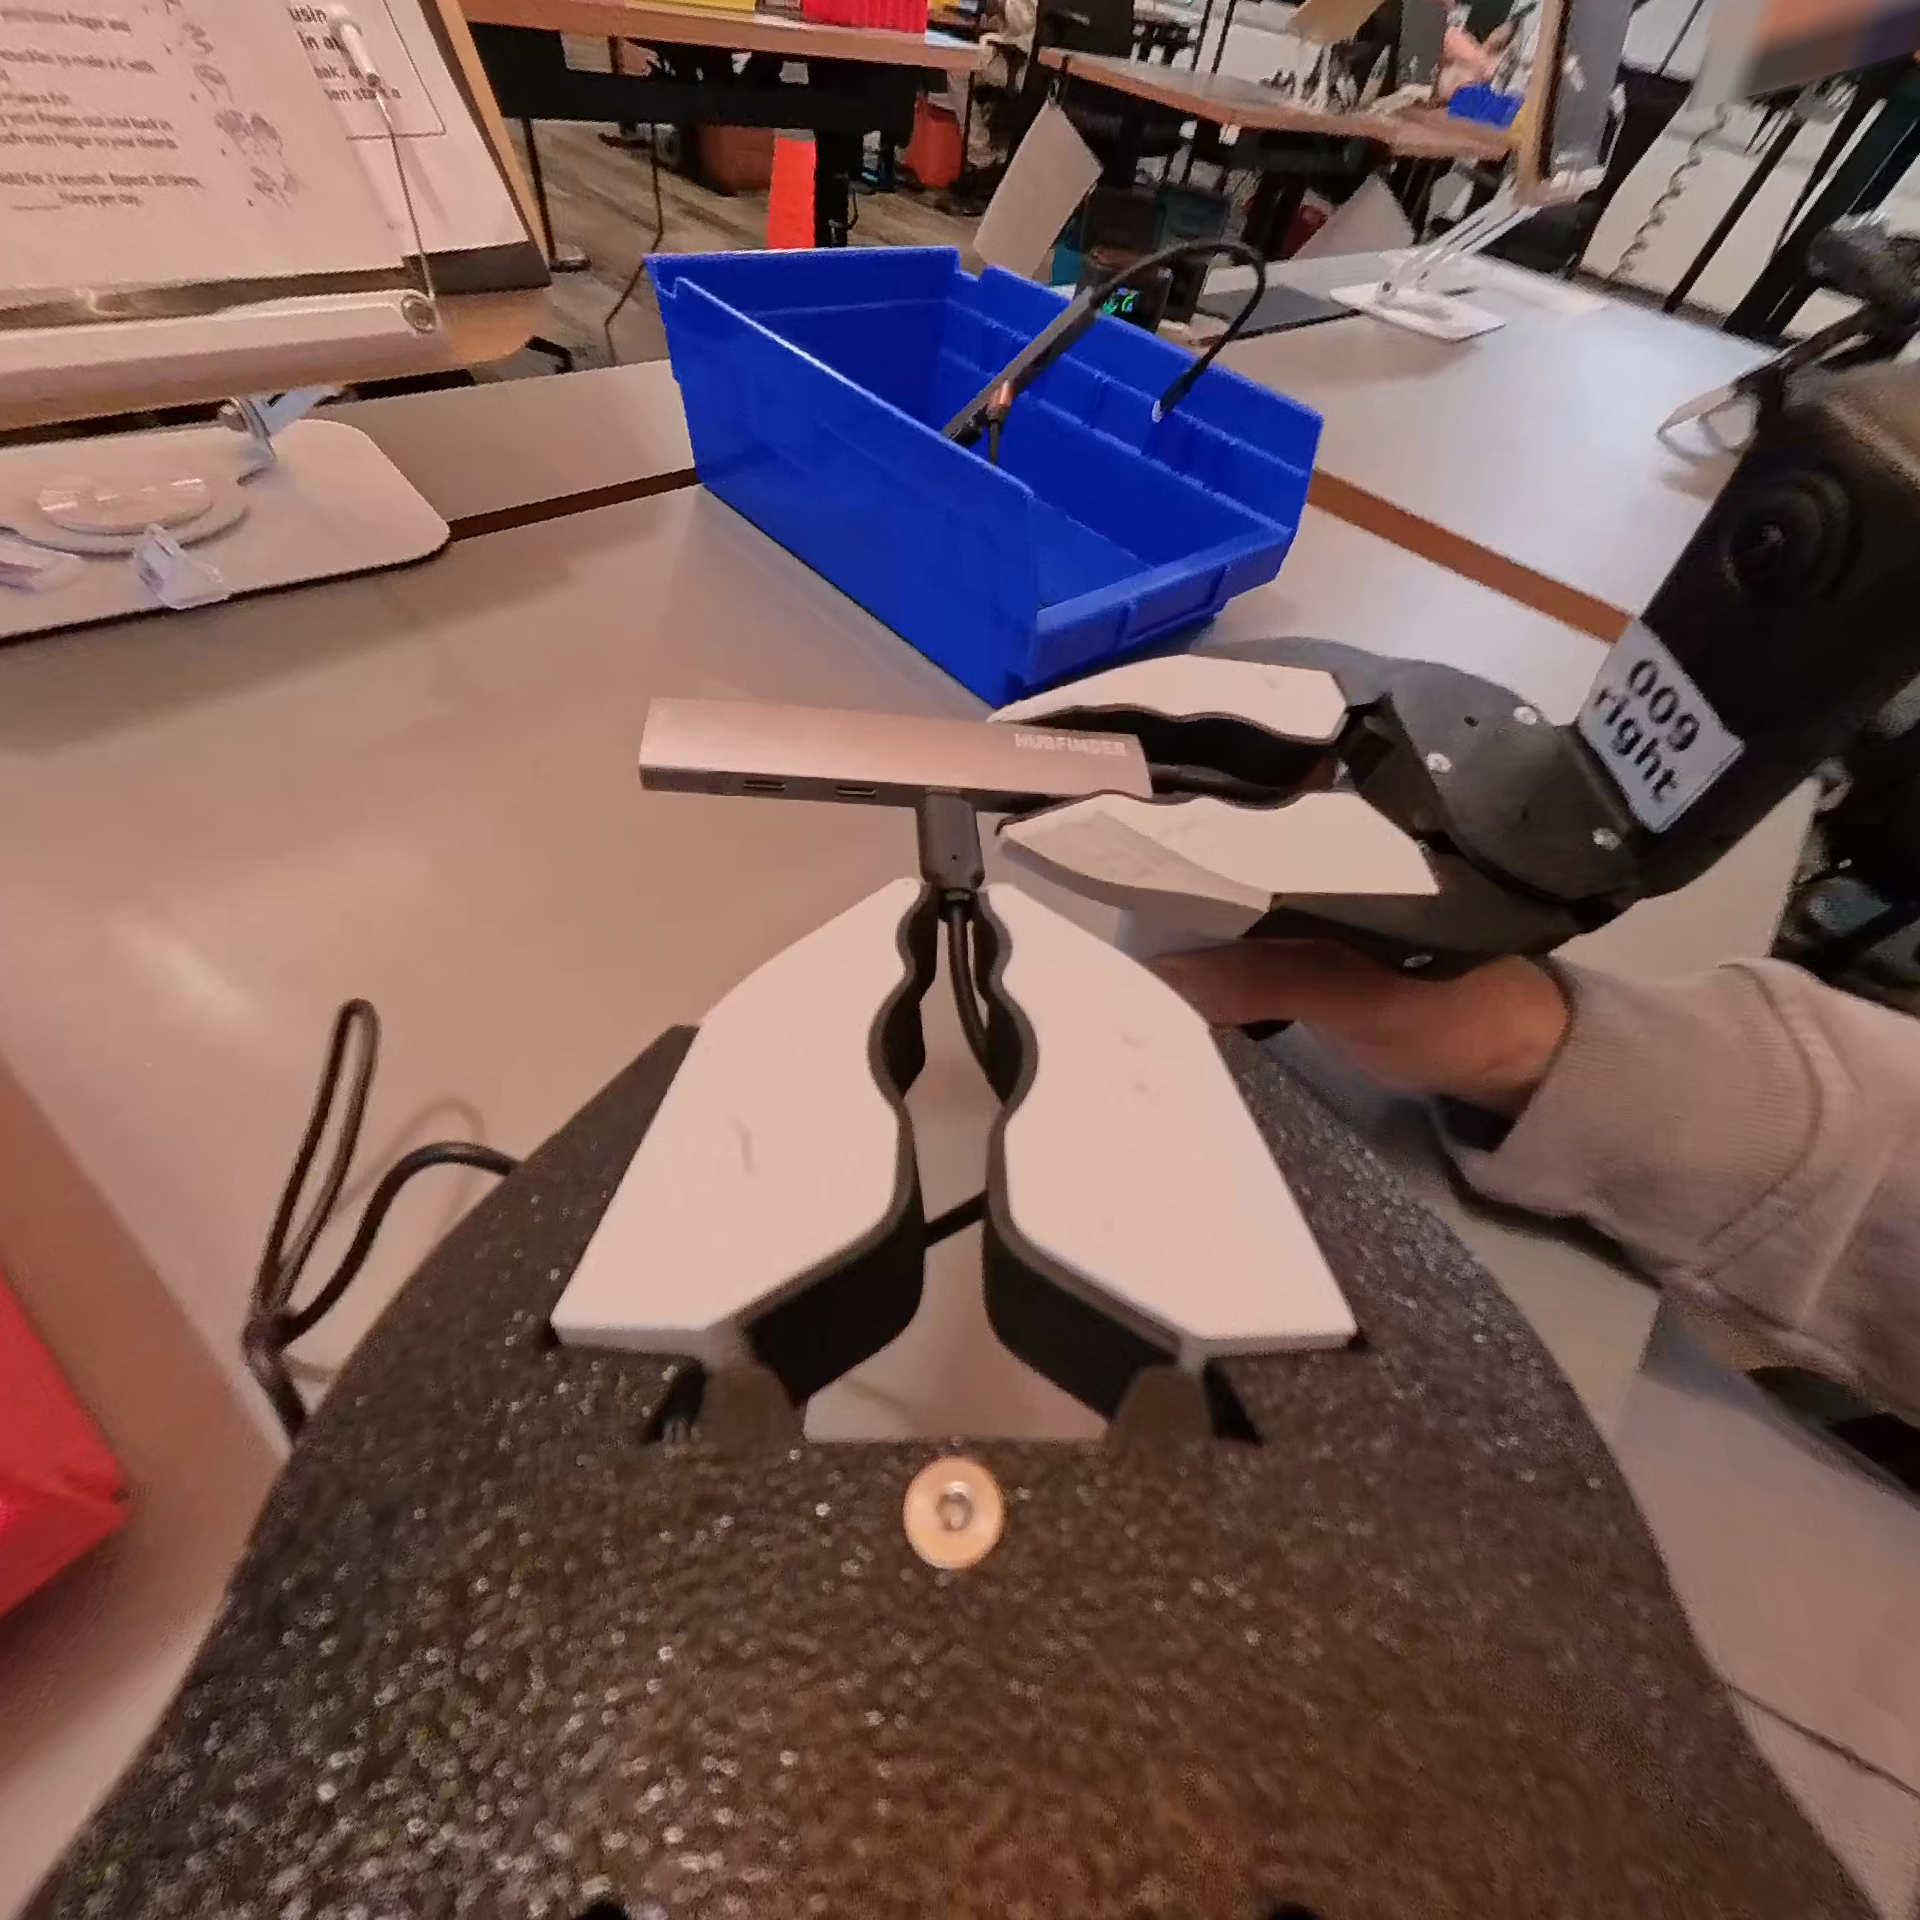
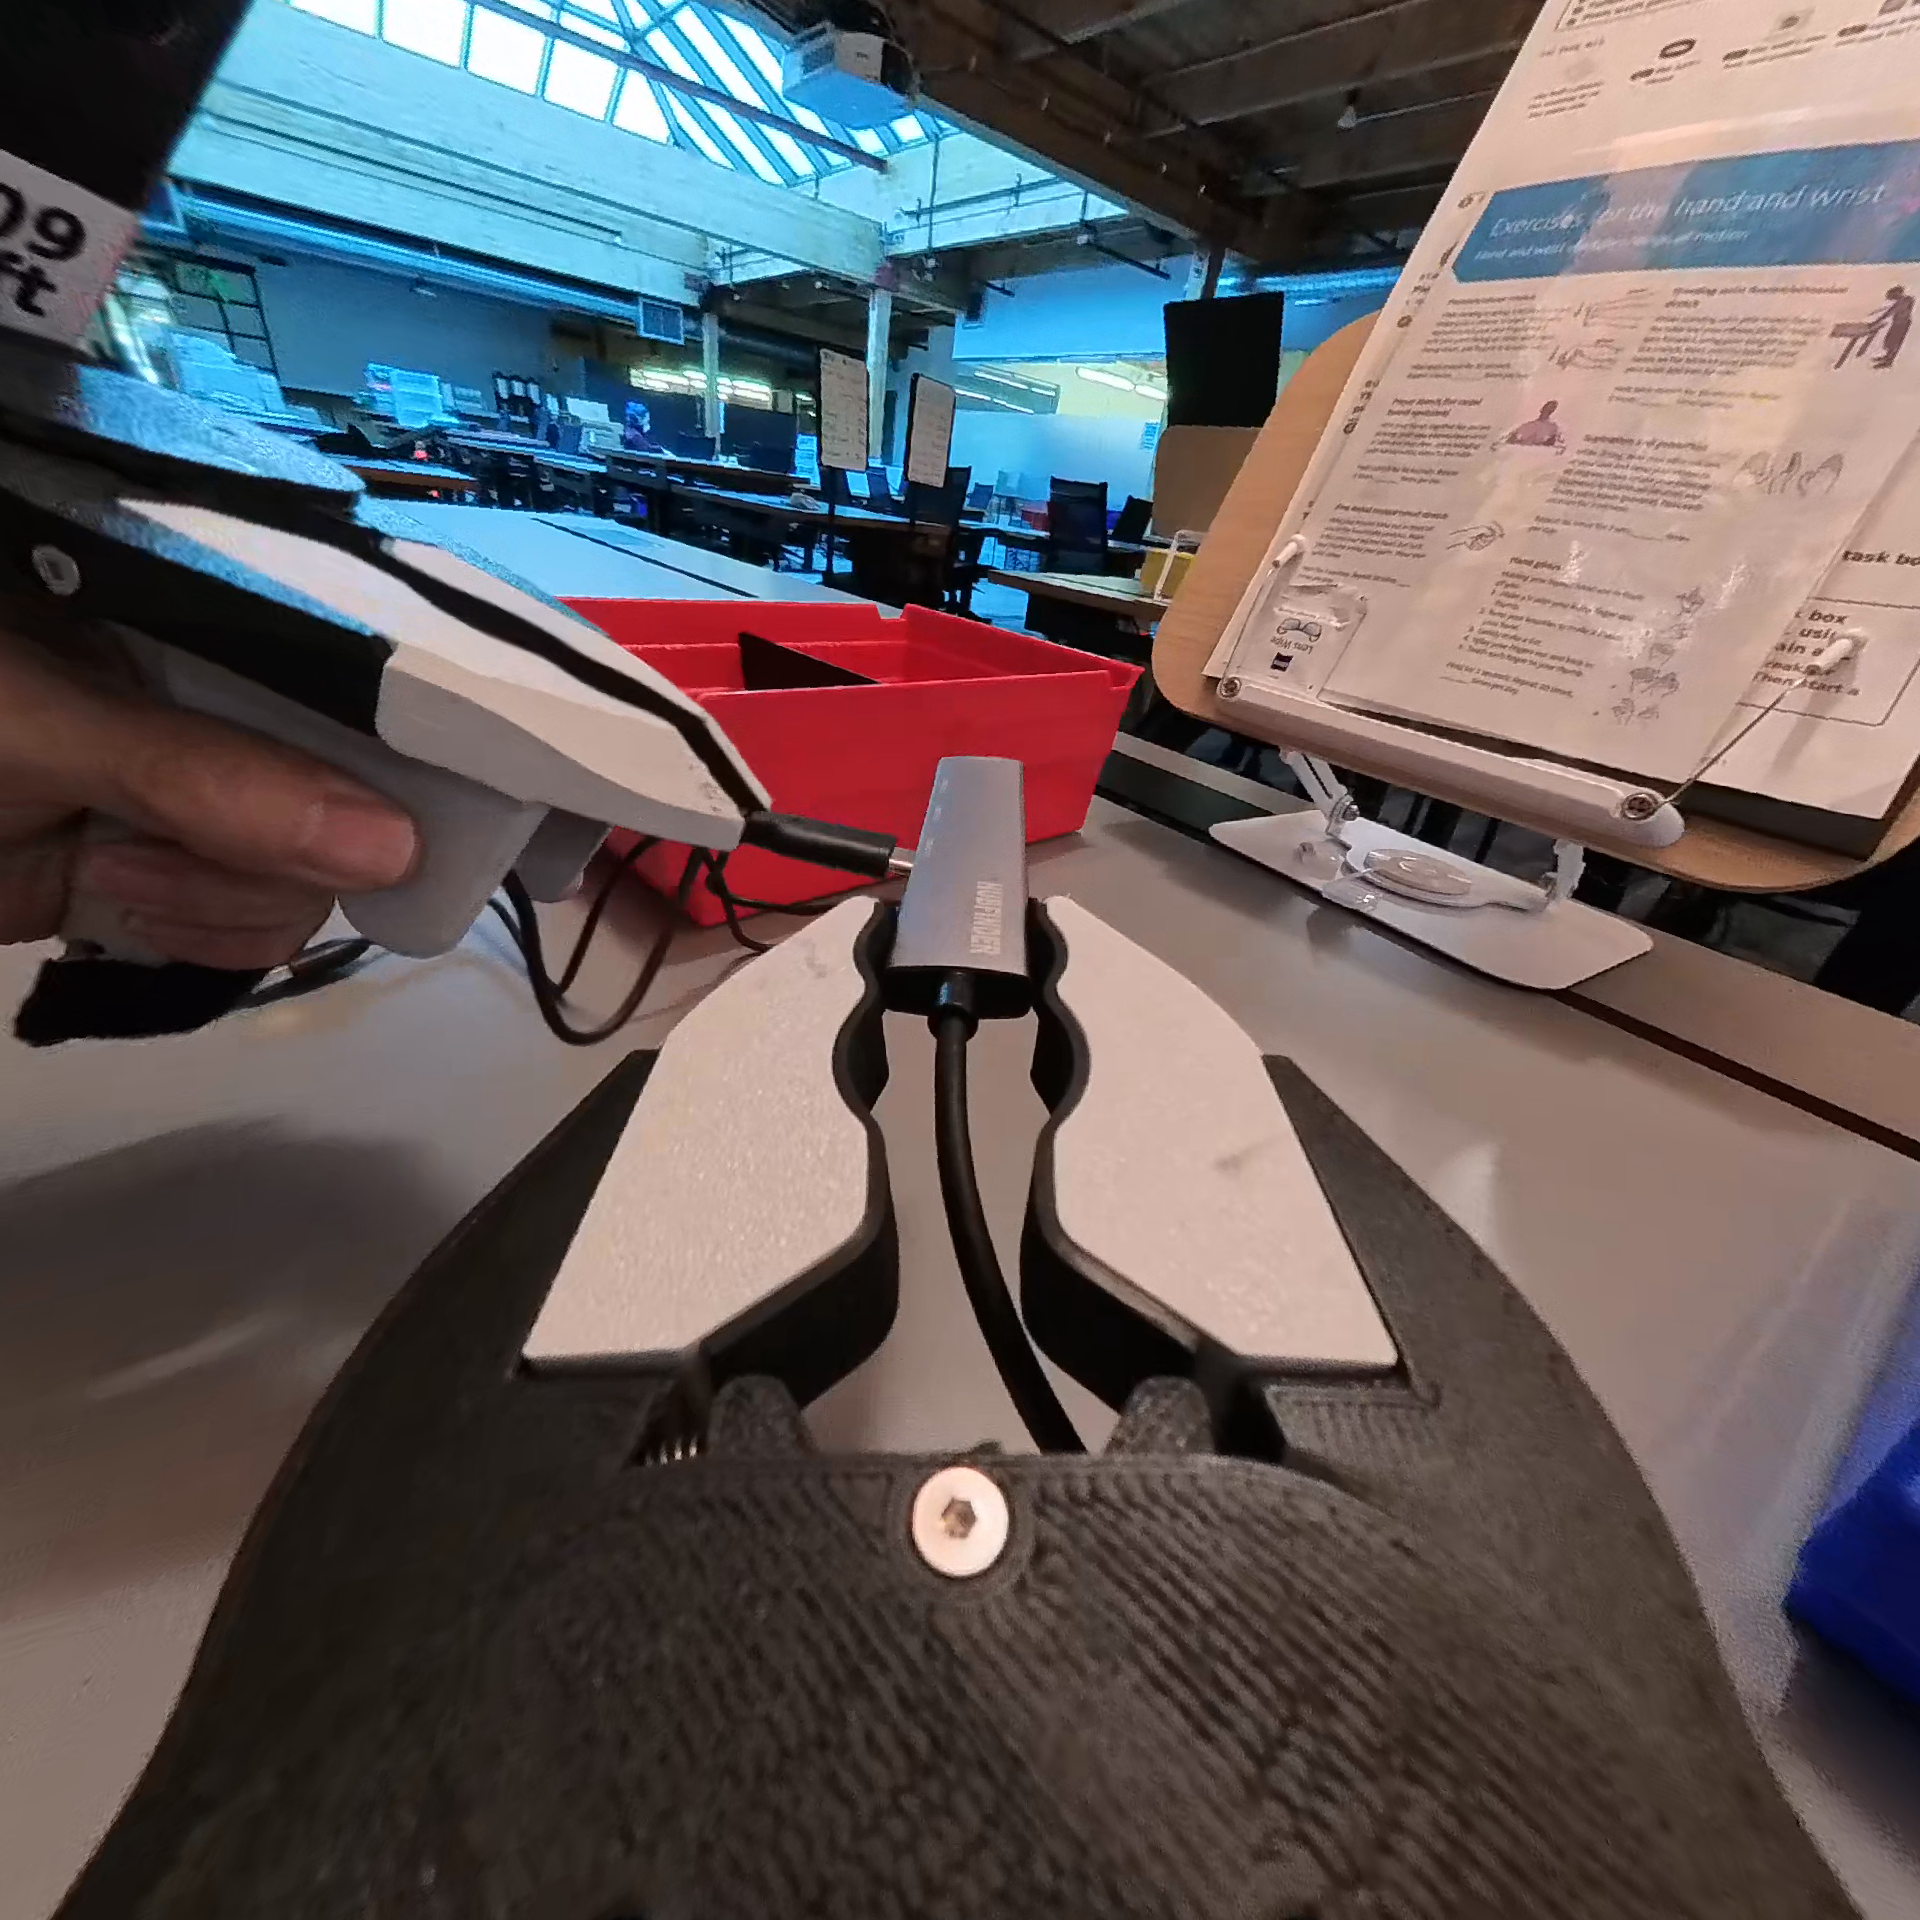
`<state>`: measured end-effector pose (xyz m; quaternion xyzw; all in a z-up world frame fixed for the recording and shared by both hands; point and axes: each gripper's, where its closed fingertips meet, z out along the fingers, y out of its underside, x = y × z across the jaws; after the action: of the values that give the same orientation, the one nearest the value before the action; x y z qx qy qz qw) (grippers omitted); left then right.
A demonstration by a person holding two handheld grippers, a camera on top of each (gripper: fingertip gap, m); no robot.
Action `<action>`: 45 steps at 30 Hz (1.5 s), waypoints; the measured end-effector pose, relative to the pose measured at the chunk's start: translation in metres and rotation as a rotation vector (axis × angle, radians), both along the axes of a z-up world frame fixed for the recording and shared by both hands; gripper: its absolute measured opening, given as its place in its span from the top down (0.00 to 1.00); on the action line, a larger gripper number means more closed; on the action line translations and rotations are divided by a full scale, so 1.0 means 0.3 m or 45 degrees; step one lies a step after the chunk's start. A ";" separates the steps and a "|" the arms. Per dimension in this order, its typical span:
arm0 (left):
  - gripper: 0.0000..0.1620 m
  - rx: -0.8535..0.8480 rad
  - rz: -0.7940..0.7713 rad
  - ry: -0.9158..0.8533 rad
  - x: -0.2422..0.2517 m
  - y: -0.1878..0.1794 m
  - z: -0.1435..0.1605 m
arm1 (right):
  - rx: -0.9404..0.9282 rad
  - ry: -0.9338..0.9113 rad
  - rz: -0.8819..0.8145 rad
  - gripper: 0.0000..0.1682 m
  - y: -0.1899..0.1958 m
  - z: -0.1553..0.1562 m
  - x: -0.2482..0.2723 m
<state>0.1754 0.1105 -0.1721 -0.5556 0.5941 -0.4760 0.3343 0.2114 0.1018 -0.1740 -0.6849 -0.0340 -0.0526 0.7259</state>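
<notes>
My right jaws (image 2: 956,940) are closed down on the cable end of a slim grey hub (image 2: 961,894), holding it clear of the grey desk (image 2: 1558,1195) with its body pointing straight out ahead of my fingertips and its own black cord (image 2: 982,1205) trailing back between my fingers. My left jaws (image 1: 948,899) are nearly shut, pinching a black cable plug (image 1: 948,836) right at their tips; the plug's metal tip sits at the side of the hub, and I cannot tell whether it is seated in a port. The plug's thin cable (image 1: 312,1164) loops off over the desk to the left of my left jaws. Beyond the hub, ahead of my left jaws, stands a blue bin (image 1: 831,436) with a dark cable draped in it; ahead of my right jaws lies a red bin (image 2: 894,748), and off to their right a document stand (image 2: 1558,644) holding printed sheets.
</notes>
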 end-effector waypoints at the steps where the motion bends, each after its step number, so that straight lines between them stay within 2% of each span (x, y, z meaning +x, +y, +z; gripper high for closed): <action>1: 0.96 0.032 0.003 0.005 0.001 -0.002 -0.004 | 0.007 -0.008 -0.004 0.85 -0.002 0.002 -0.001; 7: 0.96 0.016 0.050 -0.114 0.021 -0.013 0.008 | 0.044 0.016 -0.021 0.85 -0.013 0.013 0.011; 11: 0.96 0.115 0.086 -0.187 0.031 -0.009 0.006 | 0.058 0.025 -0.039 0.85 -0.018 0.017 0.016; 14: 0.88 0.169 0.090 -0.248 0.041 -0.014 0.001 | 0.084 -0.017 -0.043 0.85 -0.023 0.024 0.001; 19: 0.92 0.200 0.124 -0.313 0.043 -0.017 0.001 | 0.056 -0.062 -0.020 0.85 -0.014 0.015 -0.019; 31: 0.93 0.309 0.143 -0.265 0.035 0.007 -0.016 | -0.023 -0.053 0.046 0.85 0.004 -0.009 -0.038; 37: 0.92 0.312 0.125 -0.284 0.044 -0.006 -0.011 | 0.010 -0.034 0.034 0.85 -0.004 0.002 -0.027; 38: 0.92 0.288 0.111 -0.294 0.044 -0.013 -0.003 | 0.030 -0.034 0.025 0.85 -0.010 0.008 -0.024; 40: 0.80 0.246 0.074 -0.321 0.032 -0.024 0.039 | 0.099 -0.006 -0.051 0.85 -0.032 0.028 0.021; 42: 0.79 0.272 0.128 -0.365 -0.002 0.033 0.115 | 0.137 0.064 -0.050 0.85 -0.062 0.039 0.074; 45: 0.80 0.353 0.314 -0.327 -0.083 0.243 0.200 | 0.237 0.170 -0.084 0.85 -0.116 0.063 0.155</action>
<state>0.1505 0.1833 -0.1122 -0.5078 0.5339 -0.4121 0.5359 0.2580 0.0670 -0.1552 -0.6173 0.0420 -0.0337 0.7848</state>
